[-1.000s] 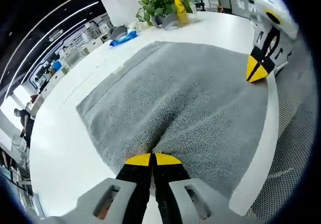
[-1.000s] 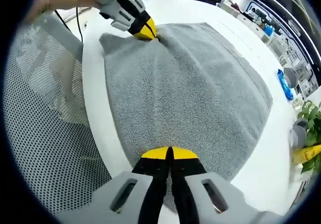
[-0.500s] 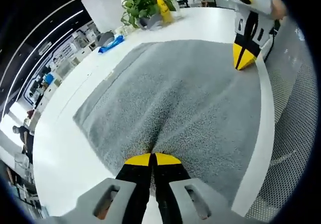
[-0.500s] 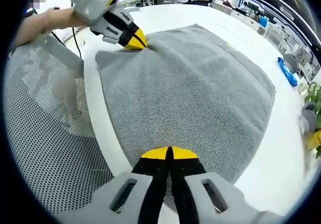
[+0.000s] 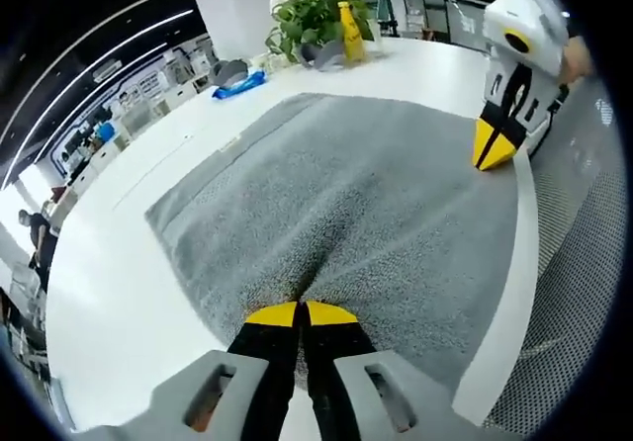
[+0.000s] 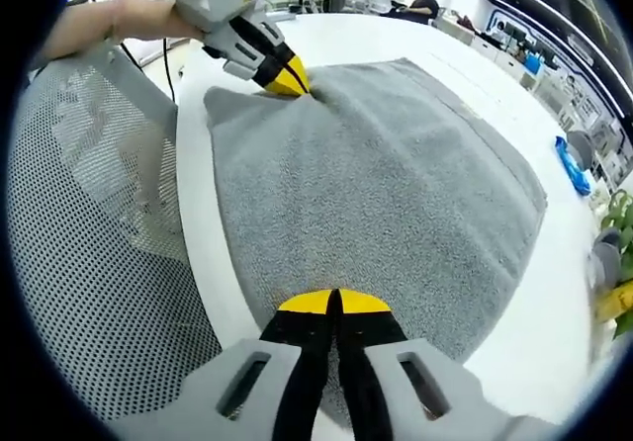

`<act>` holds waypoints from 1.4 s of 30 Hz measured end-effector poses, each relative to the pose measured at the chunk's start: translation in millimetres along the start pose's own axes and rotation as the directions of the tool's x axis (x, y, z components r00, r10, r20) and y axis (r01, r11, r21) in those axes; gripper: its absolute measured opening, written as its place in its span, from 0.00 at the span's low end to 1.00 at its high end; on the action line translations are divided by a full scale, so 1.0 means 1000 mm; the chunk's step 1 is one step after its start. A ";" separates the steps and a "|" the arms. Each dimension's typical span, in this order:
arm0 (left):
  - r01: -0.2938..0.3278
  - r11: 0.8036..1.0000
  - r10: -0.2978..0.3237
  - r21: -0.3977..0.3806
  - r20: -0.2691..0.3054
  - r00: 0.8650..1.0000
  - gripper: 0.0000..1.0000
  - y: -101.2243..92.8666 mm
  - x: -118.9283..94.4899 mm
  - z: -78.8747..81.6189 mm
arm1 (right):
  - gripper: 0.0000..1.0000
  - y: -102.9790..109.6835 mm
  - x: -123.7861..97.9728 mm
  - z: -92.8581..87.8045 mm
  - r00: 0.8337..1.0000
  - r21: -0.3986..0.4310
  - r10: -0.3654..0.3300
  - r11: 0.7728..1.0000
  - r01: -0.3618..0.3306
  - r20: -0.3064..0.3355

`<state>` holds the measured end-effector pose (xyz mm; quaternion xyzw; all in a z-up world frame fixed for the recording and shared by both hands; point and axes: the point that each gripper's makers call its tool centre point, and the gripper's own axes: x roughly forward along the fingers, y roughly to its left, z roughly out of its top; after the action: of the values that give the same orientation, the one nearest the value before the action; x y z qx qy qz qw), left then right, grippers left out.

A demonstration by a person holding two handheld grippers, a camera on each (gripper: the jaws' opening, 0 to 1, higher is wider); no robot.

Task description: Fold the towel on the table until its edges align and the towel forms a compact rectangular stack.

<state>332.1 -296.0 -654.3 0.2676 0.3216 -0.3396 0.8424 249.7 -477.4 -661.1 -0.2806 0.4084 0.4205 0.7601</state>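
One towel (image 5: 336,194), grey terry, spread flat on the white table (image 5: 119,293), near edge at the table's rim. Judged soft, limp, light, grippy; best taken at near corners. Left gripper (image 5: 301,312) clenched on one corner, right gripper (image 6: 332,303) clenched on the other; both held low, pointing across the cloth.

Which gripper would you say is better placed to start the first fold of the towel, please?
Neither clearly: the left gripper and right gripper are each shut on the gray towel at its near edge, so both would likely carry it across together.
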 end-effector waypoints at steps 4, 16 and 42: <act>-0.032 0.995 0.031 0.093 0.013 0.999 0.01 0.002 0.003 0.005 | 0.00 0.000 0.001 0.002 1.000 -0.043 -0.019 0.999 0.018 -0.011; -0.060 0.998 0.060 0.019 0.041 0.997 0.01 0.008 0.006 0.006 | 0.00 -0.003 0.005 0.006 0.999 -0.220 -0.033 0.975 0.033 0.005; 0.368 0.907 -0.331 0.205 -0.196 0.923 0.19 -0.073 -0.054 -0.039 | 0.12 -0.001 -0.054 -0.075 0.995 -0.130 0.095 0.987 -0.093 0.007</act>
<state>233.7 -294.0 -657.8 0.3302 0.3868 -0.4992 0.7016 204.2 -558.1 -652.7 -0.3071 0.3879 0.4834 0.7221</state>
